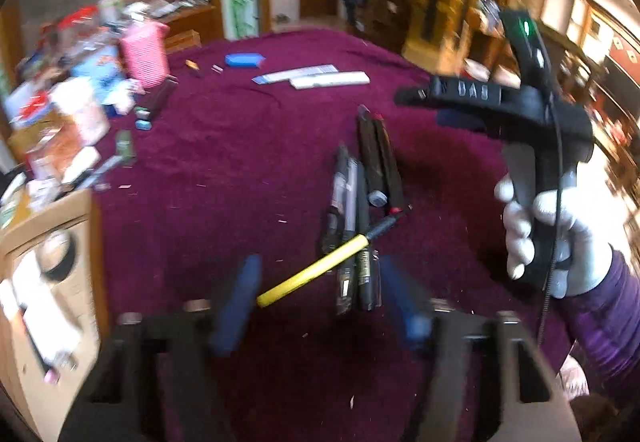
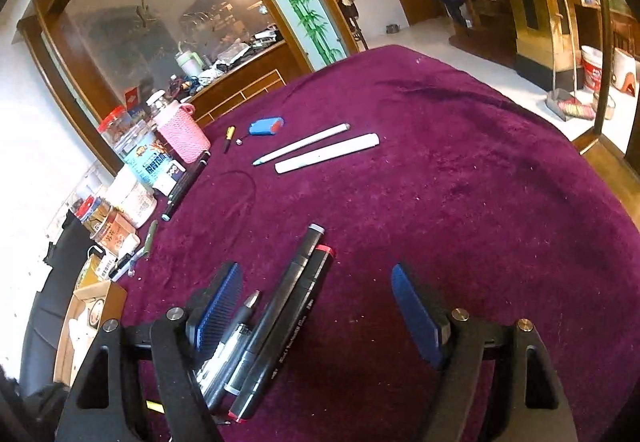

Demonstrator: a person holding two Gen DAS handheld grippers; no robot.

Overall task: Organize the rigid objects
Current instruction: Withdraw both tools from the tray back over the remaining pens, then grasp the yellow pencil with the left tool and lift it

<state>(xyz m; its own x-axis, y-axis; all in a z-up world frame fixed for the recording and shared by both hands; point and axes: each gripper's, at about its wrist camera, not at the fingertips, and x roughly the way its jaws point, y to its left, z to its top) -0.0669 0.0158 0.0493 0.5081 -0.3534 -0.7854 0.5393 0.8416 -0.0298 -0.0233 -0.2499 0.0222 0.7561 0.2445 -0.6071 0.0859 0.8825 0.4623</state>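
On the desk with the fuzzy dark red cloth [image 1: 248,146] there is a little row of pens and markers. The yellow pen with a black tip [image 1: 320,268] does not fit in. It lies slanted across the thin dark pens [image 1: 352,234], while the two fat black markers [image 1: 376,158] lie side by side just behind them.

The left tongs [image 1: 318,294] sit low over this pile. Their blue pads [image 1: 236,306] stand apart, one on each side of the yellow pen's back end. The pads do not press on it, so nothing is held. This picture is blurry, so whether the left pad brushes the pen is hard to say.

The right tongs [image 2: 320,306] are wide apart too, and empty. In their own view the fat markers lie just inside the left pad and the bare cloth fills the rest of the gap. A person's white-gloved hand [image 1: 560,238] holds their black handle off to the right.

The step in hand looks like picking up the yellow pen to lay it straight with the others. To do it well, the left tongs should close only on the yellow pen, near its middle, and not catch the dark pens under it. Then a straight lift would keep the row from rolling. The pen is round and smooth, so a soft, square squeeze is best. The right tongs should keep clear of the markers.
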